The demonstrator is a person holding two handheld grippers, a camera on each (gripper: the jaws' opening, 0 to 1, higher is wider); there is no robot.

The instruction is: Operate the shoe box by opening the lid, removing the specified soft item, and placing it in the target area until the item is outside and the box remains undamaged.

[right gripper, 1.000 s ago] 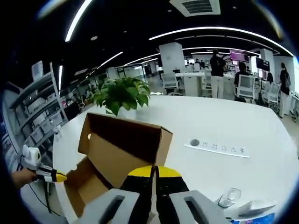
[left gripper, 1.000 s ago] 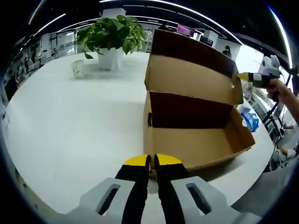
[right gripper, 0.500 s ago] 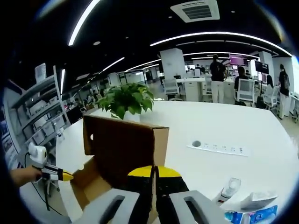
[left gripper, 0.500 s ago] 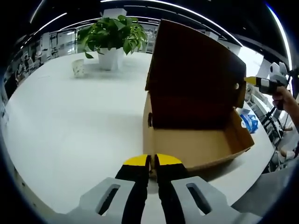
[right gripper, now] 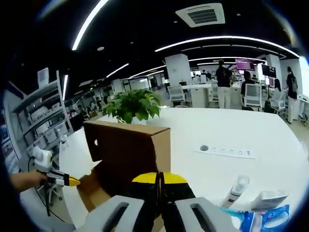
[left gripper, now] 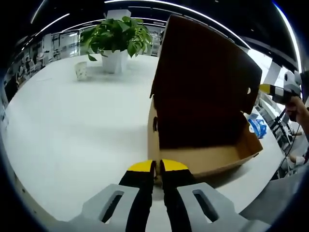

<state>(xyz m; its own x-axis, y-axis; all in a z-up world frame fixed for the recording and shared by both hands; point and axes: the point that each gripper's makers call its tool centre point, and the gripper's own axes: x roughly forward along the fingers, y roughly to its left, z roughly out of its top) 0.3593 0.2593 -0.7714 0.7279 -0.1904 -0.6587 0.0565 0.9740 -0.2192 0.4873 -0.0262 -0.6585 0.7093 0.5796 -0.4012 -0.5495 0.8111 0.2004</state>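
My left gripper (left gripper: 155,166), jaws closed on nothing, sits just before the shoe box (left gripper: 203,150); my right gripper (right gripper: 157,178) is closed too.

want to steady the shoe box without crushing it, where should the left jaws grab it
Probably the near long wall of the shoe box, at its top edge, coming from above. That edge is bare and thin enough to pinch. The raised lid hangs over the far side, so that side is blocked. The left gripper already sits beside this wall, jaws shut.

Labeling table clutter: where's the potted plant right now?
In the left gripper view the potted plant stands at the far side of the white table, left of the raised box lid, with a small cup to its left.
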